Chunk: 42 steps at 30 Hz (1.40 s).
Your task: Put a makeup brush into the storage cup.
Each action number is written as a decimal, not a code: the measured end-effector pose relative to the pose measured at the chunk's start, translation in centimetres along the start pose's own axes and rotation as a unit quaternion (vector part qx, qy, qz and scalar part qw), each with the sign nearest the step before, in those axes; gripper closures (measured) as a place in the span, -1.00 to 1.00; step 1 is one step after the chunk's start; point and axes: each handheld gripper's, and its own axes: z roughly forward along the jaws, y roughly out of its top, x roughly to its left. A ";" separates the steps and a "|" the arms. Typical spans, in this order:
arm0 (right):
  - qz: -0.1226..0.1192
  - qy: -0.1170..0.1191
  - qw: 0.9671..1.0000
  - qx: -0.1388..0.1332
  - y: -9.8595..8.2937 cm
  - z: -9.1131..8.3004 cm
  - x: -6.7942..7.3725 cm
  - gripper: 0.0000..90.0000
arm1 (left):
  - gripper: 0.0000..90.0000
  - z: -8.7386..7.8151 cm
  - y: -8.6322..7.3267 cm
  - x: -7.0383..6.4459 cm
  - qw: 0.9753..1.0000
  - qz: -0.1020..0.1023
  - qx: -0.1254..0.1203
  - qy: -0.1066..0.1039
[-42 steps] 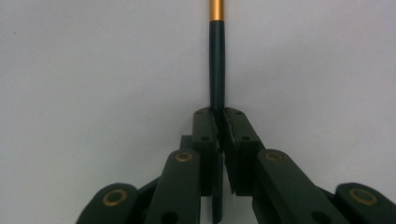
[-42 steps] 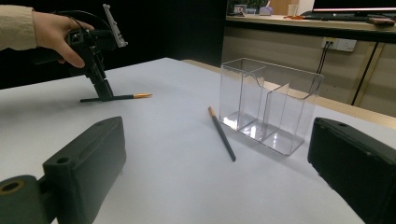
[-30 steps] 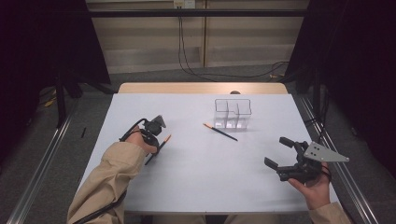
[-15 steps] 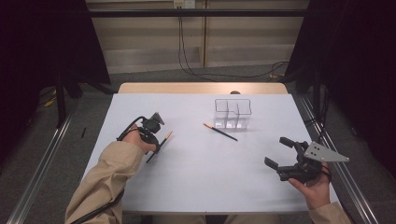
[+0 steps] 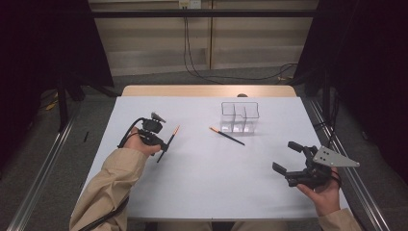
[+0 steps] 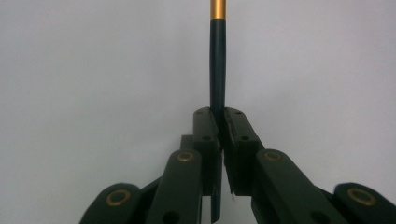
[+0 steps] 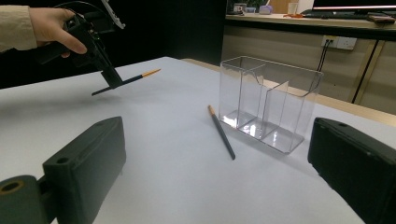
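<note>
Left tongs (image 5: 159,142) are clamped on a dark pencil (image 5: 167,144) with an orange tip, holding it just off the white desk (image 5: 207,192) at its left side; a second pencil (image 5: 227,136) lies flat near the middle, just beside a clear two-compartment holder (image 5: 240,116) whose compartments have nothing in them. Right tongs (image 5: 288,159) hover with jaws apart near the desk's right edge. Compared with a second ago, the held pencil has risen and moved slightly forward; the right tongs have stayed put.
</note>
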 end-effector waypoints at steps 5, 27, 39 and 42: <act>0.000 0.000 1.000 -0.001 0.0 0.0 0.0 -0.92 | 0.88 -0.1 -0.4 -0.1 0.998 -0.003 -0.067 0.000; -0.002 0.002 1.000 0.000 0.0 0.1 0.1 -0.92 | 0.87 0.0 -1.6 -2.1 0.961 -0.009 -0.267 -0.067; 0.000 0.004 1.000 0.002 -0.1 0.2 0.1 -0.92 | 0.87 0.7 -1.5 -4.1 0.949 0.005 -0.303 -0.089; -0.001 0.006 1.000 0.002 -0.1 0.3 0.1 -0.92 | 0.87 1.0 -1.5 -4.2 0.945 0.002 -0.310 -0.101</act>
